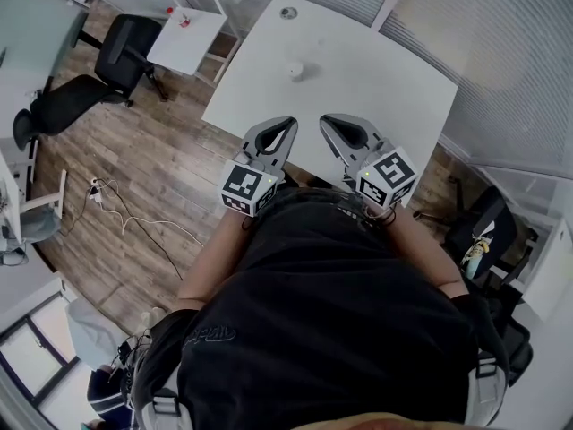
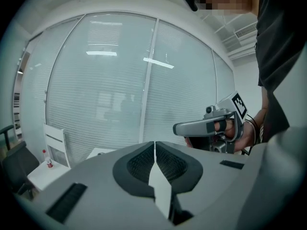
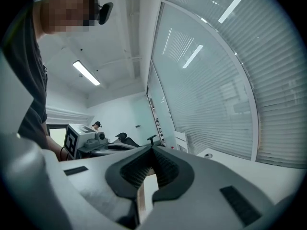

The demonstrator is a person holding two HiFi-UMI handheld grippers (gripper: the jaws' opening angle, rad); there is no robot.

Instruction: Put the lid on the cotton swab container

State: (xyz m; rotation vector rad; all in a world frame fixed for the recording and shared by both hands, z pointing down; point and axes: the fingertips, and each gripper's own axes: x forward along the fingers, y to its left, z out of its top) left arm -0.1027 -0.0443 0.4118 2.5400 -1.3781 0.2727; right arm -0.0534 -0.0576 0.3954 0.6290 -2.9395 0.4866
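While their jaws are pressing together on nothing, the left gripper (image 1: 287, 124) and right gripper (image 1: 327, 120) are hovering side by side, a small white container (image 1: 295, 70) standing well ahead of both tips.

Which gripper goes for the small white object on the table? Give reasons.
Left, narrowly: the left gripper sits slightly nearer the small white object than the right gripper; both are shut and empty.
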